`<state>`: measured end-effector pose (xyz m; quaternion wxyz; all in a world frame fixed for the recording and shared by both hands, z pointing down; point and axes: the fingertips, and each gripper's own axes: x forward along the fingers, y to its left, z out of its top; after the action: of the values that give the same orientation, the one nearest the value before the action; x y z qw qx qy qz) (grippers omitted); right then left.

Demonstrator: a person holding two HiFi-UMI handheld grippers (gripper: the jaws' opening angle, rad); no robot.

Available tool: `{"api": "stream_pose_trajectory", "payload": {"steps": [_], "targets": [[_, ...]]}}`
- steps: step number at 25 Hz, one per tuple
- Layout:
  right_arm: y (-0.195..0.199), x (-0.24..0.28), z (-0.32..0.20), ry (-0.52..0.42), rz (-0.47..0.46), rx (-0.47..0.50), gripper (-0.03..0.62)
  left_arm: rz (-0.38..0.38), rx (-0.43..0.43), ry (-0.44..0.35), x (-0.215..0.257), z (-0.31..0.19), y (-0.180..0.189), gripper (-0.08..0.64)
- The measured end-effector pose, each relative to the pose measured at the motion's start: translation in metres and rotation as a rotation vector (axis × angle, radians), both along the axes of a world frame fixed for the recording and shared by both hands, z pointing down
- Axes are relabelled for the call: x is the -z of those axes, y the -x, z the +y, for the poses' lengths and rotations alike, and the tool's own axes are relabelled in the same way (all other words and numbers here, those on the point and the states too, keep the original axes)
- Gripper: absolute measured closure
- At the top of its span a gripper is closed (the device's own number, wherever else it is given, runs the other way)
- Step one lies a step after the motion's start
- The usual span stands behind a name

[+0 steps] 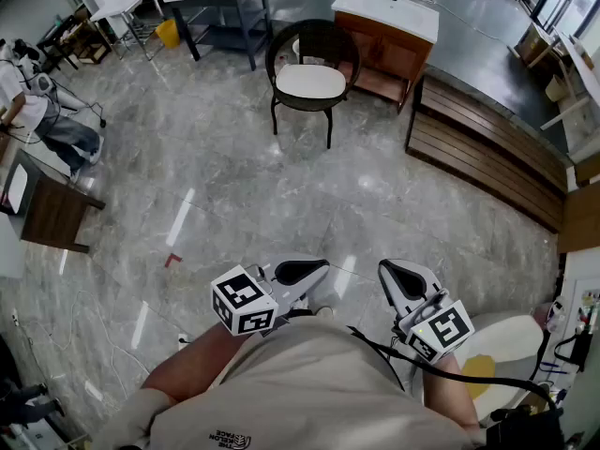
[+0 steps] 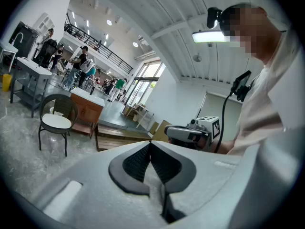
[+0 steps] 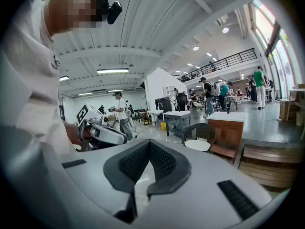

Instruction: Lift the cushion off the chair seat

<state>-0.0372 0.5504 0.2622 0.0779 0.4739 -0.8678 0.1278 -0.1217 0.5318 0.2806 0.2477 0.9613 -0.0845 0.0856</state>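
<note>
A dark round-backed chair stands far ahead on the grey floor with a white cushion on its seat. The same chair with its cushion shows small at the left of the left gripper view, and the chair with the cushion shows right of centre in the right gripper view. My left gripper and right gripper are held close to my body, several steps from the chair. Both are shut with nothing between the jaws.
A wooden cabinet with a white top stands just right of the chair, a low wooden platform runs along the right. A grey table sits behind left. A dark desk and a seated person are at the left.
</note>
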Motion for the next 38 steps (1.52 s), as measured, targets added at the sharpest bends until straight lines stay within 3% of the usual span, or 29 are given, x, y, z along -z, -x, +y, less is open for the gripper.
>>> {"api": "stream_pose_trajectory", "payload": {"steps": [8, 12, 14, 16, 24, 30, 38], "targets": [[0.023, -0.009, -0.085, 0.013, 0.001, 0.019, 0.58, -0.023, 0.051, 0.0, -0.021, -0.075, 0.034, 0.552], [0.02, -0.016, -0.124, 0.03, 0.002, 0.06, 0.565, -0.016, 0.1, 0.026, -0.034, -0.109, 0.034, 0.552], [0.009, -0.02, -0.152, 0.028, 0.004, 0.07, 0.495, -0.022, 0.114, 0.035, -0.042, -0.133, 0.025, 0.551], [-0.005, -0.027, -0.185, 0.018, 0.023, 0.086, 0.471, -0.032, 0.129, 0.039, -0.051, -0.164, 0.011, 0.551], [-0.092, -0.019, -0.338, -0.027, 0.036, 0.172, 0.46, -0.069, 0.266, 0.141, -0.073, -0.306, -0.07, 0.52], [-0.163, -0.021, -0.416, -0.033, 0.058, 0.198, 0.462, -0.023, 0.347, 0.212, -0.097, -0.409, -0.123, 0.495], [-0.186, -0.045, -0.479, 0.041, 0.037, 0.178, 0.46, 0.028, 0.439, 0.427, -0.176, -0.526, -0.142, 0.479]]}}
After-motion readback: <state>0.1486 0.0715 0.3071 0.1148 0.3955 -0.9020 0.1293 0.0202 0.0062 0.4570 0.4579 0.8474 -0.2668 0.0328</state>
